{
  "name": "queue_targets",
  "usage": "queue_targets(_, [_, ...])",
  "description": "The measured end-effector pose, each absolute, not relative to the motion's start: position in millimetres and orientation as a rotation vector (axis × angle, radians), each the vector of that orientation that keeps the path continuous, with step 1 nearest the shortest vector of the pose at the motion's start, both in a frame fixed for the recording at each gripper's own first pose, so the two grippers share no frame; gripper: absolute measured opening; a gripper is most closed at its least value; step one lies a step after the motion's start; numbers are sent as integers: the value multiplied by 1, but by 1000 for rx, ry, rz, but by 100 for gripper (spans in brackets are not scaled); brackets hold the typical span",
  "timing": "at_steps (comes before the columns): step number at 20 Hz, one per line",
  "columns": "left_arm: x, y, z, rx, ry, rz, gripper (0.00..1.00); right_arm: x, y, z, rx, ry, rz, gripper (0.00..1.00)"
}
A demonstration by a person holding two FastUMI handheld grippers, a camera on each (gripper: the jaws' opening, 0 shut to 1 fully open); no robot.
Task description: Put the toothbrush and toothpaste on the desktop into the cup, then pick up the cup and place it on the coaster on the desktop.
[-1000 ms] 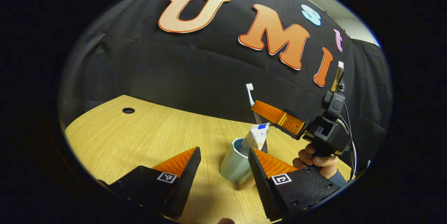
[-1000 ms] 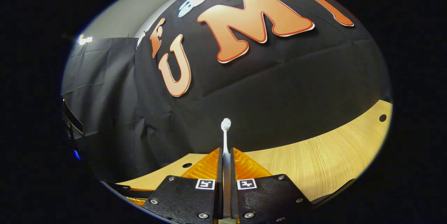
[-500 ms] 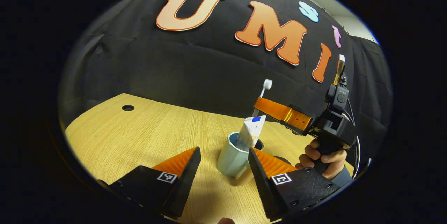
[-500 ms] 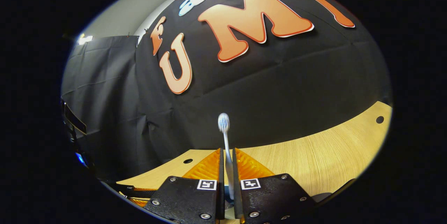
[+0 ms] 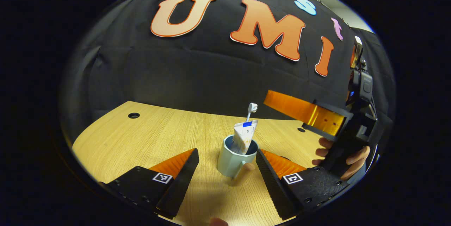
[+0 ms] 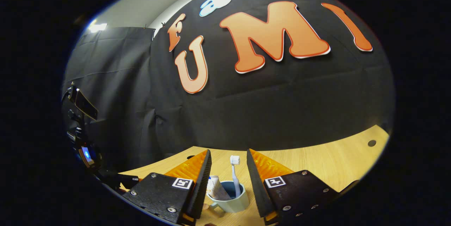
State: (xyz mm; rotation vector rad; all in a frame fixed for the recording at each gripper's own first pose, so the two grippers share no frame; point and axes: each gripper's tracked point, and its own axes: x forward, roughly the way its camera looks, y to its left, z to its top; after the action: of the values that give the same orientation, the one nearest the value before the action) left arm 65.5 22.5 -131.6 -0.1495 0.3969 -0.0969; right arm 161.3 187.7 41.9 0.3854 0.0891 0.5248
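On the desk (image 5: 141, 138), the left gripper (image 5: 225, 164) stood wide open and empty around the cup (image 5: 230, 159) holding the toothpaste (image 5: 243, 136) and toothbrush (image 5: 251, 110), while the right gripper (image 6: 228, 168) hung open and empty above it.

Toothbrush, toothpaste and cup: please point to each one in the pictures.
toothbrush (image 6: 234, 160): right gripper view, on the bristle head.
toothpaste (image 5: 244, 135): left gripper view, on the tube's upper body.
cup (image 5: 229, 161): left gripper view, on the outer wall.
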Motion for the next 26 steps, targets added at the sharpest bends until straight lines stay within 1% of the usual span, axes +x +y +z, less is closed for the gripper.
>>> queue_targets(1, [64,19,-130,-133,405,-100,98,159,182,46,371,87,512,67])
queue_targets(2, [63,15,-128,-117,418,-108,98,154,175,52,358,76,502,71])
queue_targets(3, [65,10,-125,-105,427,-116,98,149,169,59,345,56,490,79])
queue_targets(5, [69,-1,-121,-96,457,-133,98,141,154,75,316,5,467,85])
queue_targets(6, [73,-5,-121,-90,481,-142,98,136,147,83,300,-17,455,86])
queue_targets(7, [75,-8,-124,-75,511,-143,98,131,140,90,282,-32,445,93])
queue_targets(8, [77,-7,-125,-51,542,-133,98,126,132,96,263,-44,433,88])
queue_targets(12, [85,-8,-136,-55,680,-124,97,104,103,116,206,-96,404,92])
queue_targets(17, [94,-9,-157,-91,863,-111,98,78,75,128,180,-135,378,93])
queue_targets(22, [92,-15,-181,-59,1029,-113,98,60,64,109,219,-113,373,93])
queue_targets(26, [89,-19,-201,-66,1140,-79,98,48,57,92,189,-88,366,93])
